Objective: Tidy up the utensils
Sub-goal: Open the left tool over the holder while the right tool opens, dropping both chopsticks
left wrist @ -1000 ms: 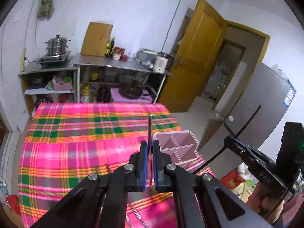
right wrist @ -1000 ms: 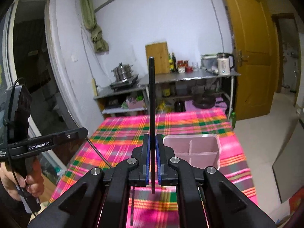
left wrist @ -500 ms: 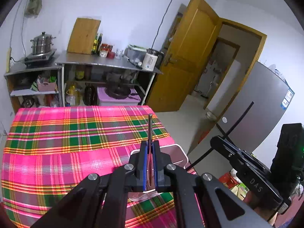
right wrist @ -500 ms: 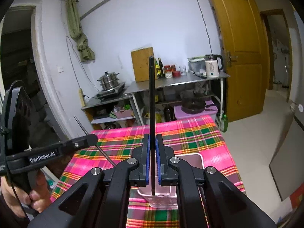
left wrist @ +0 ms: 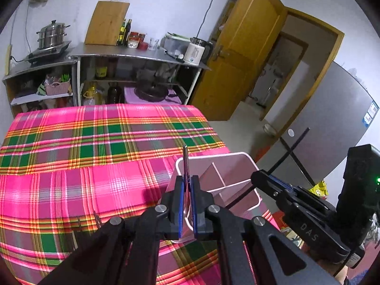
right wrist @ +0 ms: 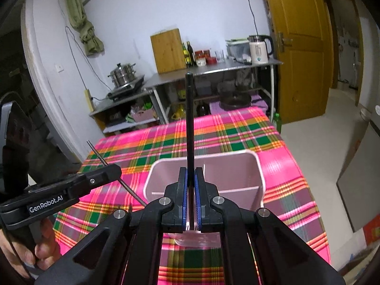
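A pink utensil holder [left wrist: 220, 180] with inner dividers stands on the plaid tablecloth [left wrist: 95, 161]; it also shows in the right wrist view [right wrist: 228, 175]. My left gripper [left wrist: 186, 197] is shut on a thin dark chopstick [left wrist: 186, 159], just above the holder's left rim. My right gripper [right wrist: 190, 190] is shut on a black chopstick [right wrist: 190, 118] that stands upright over the holder. In the left wrist view the right gripper [left wrist: 268, 182] holds its chopstick [left wrist: 288, 149] slanting into the holder. In the right wrist view the left gripper [right wrist: 111, 173] sits left of the holder.
A few dark utensils [left wrist: 87, 223] lie on the cloth near the front left of the holder. Metal shelves [right wrist: 213, 71] with a pot, cutting board, bottles and kettle stand behind the table. A yellow door [right wrist: 301, 47] is at the right.
Both grippers have moved forward and down toward the pink holder, which now sits directly under the fingertips. Both chopsticks stay gripped.
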Demonstrator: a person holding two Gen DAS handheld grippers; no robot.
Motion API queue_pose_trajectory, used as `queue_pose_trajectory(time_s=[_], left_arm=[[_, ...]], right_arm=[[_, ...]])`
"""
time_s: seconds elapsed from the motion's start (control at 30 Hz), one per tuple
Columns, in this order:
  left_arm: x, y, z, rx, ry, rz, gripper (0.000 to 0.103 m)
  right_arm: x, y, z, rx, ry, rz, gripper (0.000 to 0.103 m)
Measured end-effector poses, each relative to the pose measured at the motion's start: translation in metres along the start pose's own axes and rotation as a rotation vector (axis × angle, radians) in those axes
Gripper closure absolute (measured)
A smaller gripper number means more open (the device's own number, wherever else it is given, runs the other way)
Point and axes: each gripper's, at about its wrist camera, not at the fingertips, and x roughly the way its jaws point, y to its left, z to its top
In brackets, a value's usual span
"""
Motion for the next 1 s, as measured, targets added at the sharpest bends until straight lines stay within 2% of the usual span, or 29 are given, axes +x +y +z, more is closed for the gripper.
queue_pose_trajectory(time_s=[0.2,0.43,0.77,1.0], left_arm=[[-0.001,0.002,-0.004,-0.005,-0.002,-0.006,0.096],[-0.031,-0.005,-0.012,0.029,-0.046,-0.008,0.093],[-0.096,-0.002,-0.038,0.04,-0.131,0.022,0.093],[-0.136,0.023,-0.075,0.002,-0.17,0.081,0.093]], right_arm=[[0.003,-0.003,-0.008,0.002,0.025,0.004,0.095],[-0.02,-0.001,-0.012,0.005,-0.02,0.011,0.064],[-0.06,0.01,-0.025,-0.006,-0.071,0.025,0.063],[-0.085,0.035,-0.051,-0.05,-0.08,0.082,0.063]])
